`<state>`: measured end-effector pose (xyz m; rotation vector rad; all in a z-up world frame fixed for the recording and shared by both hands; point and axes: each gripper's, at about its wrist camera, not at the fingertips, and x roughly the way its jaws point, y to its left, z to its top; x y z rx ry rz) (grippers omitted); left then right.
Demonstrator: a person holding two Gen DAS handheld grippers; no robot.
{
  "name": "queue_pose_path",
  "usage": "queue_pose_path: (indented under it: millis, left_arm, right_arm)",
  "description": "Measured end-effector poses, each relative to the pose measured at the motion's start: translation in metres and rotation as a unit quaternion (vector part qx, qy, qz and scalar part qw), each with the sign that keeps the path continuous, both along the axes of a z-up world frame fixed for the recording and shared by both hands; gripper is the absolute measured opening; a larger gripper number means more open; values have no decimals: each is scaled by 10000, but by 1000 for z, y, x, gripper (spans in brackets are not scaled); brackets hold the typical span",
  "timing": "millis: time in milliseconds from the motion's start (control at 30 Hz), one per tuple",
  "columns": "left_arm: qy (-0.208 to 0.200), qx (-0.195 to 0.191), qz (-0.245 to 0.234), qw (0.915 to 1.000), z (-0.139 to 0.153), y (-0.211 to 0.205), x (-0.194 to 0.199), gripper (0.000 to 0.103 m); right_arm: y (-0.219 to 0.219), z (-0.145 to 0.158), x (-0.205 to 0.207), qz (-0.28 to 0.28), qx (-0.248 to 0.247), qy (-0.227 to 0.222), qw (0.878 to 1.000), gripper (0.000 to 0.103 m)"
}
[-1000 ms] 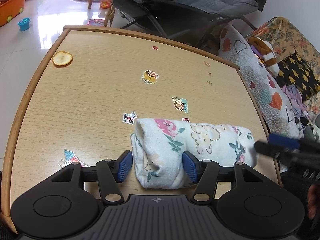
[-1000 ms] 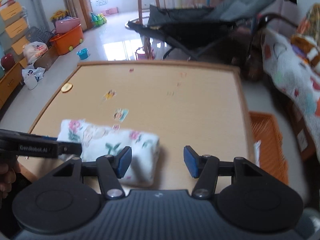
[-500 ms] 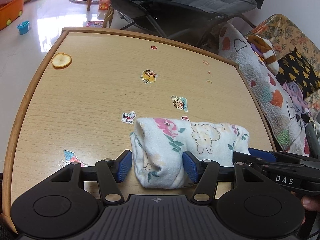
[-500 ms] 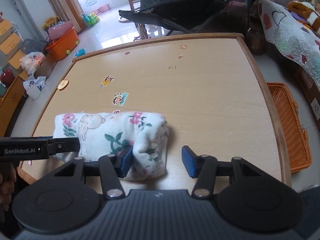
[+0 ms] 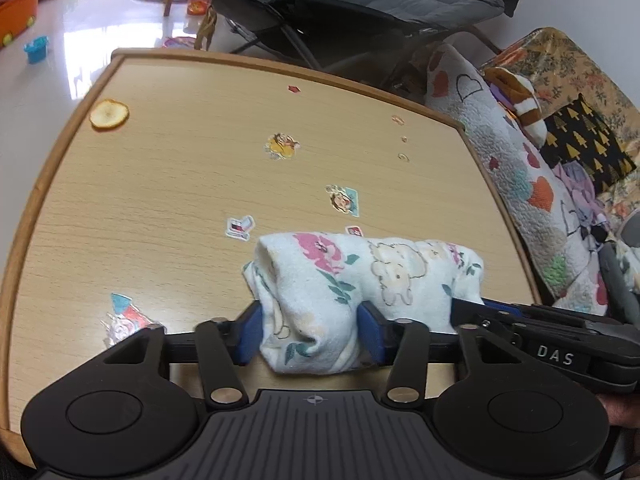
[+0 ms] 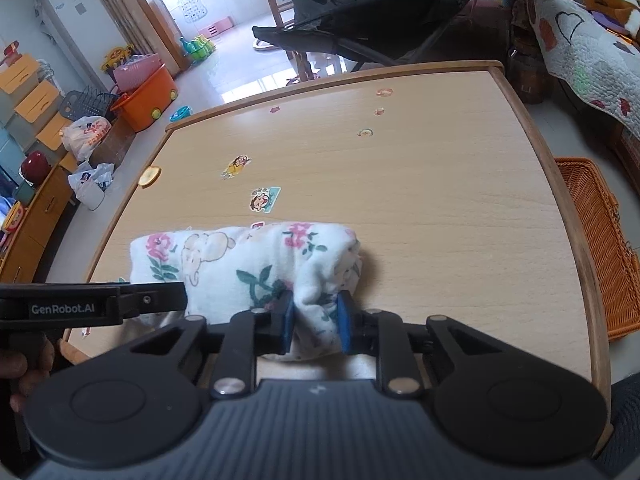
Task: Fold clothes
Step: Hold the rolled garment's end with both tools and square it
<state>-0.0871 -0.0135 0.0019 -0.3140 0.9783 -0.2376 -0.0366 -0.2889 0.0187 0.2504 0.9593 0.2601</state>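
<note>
White floral cloth (image 5: 360,280), folded into a bundle on the table (image 5: 160,200), sits pinched at each end between the just-closing left gripper (image 5: 310,334) and right gripper (image 6: 316,322), probably for lifting.

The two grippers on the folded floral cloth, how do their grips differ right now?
The left gripper takes a thick bunch at the left end of the folded floral cloth, with its jaws fairly wide; the right gripper pinches a thinner bunch at the right end, with its jaws much narrower. The right gripper's jaws have just been closing a lot, the left gripper's only a little. Both have blue pads pressing cloth, and the cloth lies on the wooden table.
</note>
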Motion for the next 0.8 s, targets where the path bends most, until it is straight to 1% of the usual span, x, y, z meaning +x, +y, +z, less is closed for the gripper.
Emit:
queue_pose_path:
  millis: [100, 233, 367, 500, 633, 800]
  left_arm:
    - [28, -43, -12, 10000, 0, -1, 0, 40]
    - [-1, -40, -33, 10000, 3, -2, -2, 35]
    - [-17, -82, -10, 10000, 8, -1, -2, 34]
    - [-160, -122, -21, 9998, 20, -1, 1, 34]
    - [-361, -19, -36, 9993, 36, -4, 7, 34]
    - [-529, 29, 28, 9986, 55, 1, 27, 34]
  right_arm:
    - [2, 2, -1, 33, -48, -31, 10000, 18]
    - [10, 10, -5, 121, -263, -145, 9995, 17]
    - [13, 20, -5, 179, -411, -244, 9987, 16]
    - [12, 31, 0, 120, -497, -350, 9981, 16]
    - [11, 40, 9, 83, -516, -503, 9974, 16]
    - [16, 51, 27, 95, -619, -765, 9951, 16]
